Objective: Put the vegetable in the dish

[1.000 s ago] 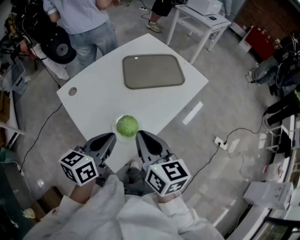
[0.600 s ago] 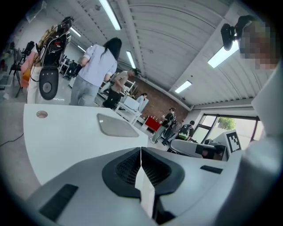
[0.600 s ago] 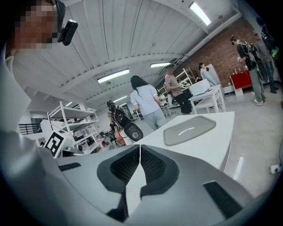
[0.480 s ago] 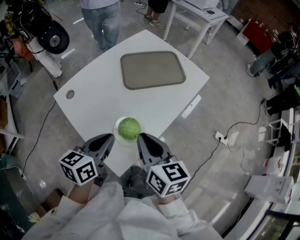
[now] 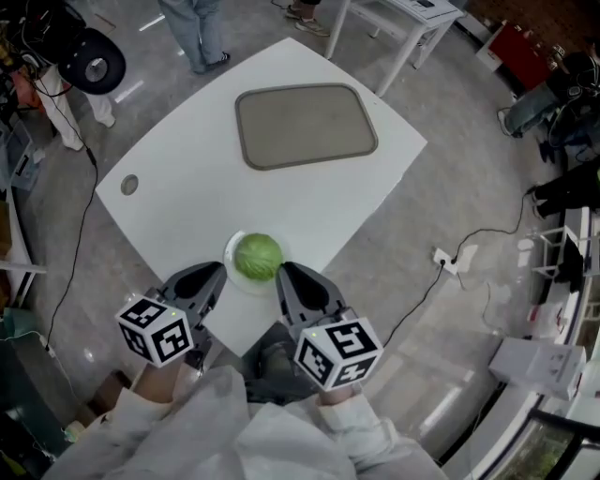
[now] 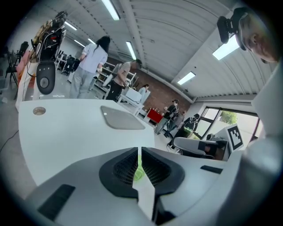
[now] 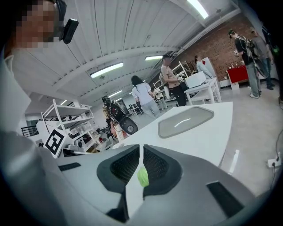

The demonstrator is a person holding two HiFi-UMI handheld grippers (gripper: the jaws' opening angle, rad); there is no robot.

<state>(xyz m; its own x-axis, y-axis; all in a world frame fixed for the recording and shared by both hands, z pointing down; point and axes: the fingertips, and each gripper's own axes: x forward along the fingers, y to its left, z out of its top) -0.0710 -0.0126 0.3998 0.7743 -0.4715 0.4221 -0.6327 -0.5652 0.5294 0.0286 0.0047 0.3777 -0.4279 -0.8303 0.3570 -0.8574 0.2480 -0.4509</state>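
Observation:
A round green cabbage point(image 5: 257, 256) rests on a small white plate point(image 5: 231, 266) at the near corner of the white table point(image 5: 187, 202). A flat grey dish point(image 5: 305, 127) lies empty at the table's far side. My left gripper point(image 5: 217, 273) is shut and hangs just left of the cabbage, apart from it. My right gripper point(image 5: 284, 273) is also shut, just right of the cabbage. In the left gripper view the left gripper point(image 6: 139, 150) shows a green sliver of cabbage point(image 6: 138, 173) through its slit. The right gripper point(image 7: 141, 146) shows the cabbage point(image 7: 143, 176) likewise, with the dish point(image 7: 185, 120) beyond.
A round cable hole point(image 5: 129, 185) sits in the table's left corner. Beyond the table a person point(image 5: 192, 28) stands by a black round device point(image 5: 89, 61). A second white table point(image 5: 403, 23) stands at the back right. A power strip point(image 5: 444, 260) and cables lie on the floor at right.
Both grippers have sunk a little by the cabbage and stayed shut. The person beyond the table has moved away toward the top edge.

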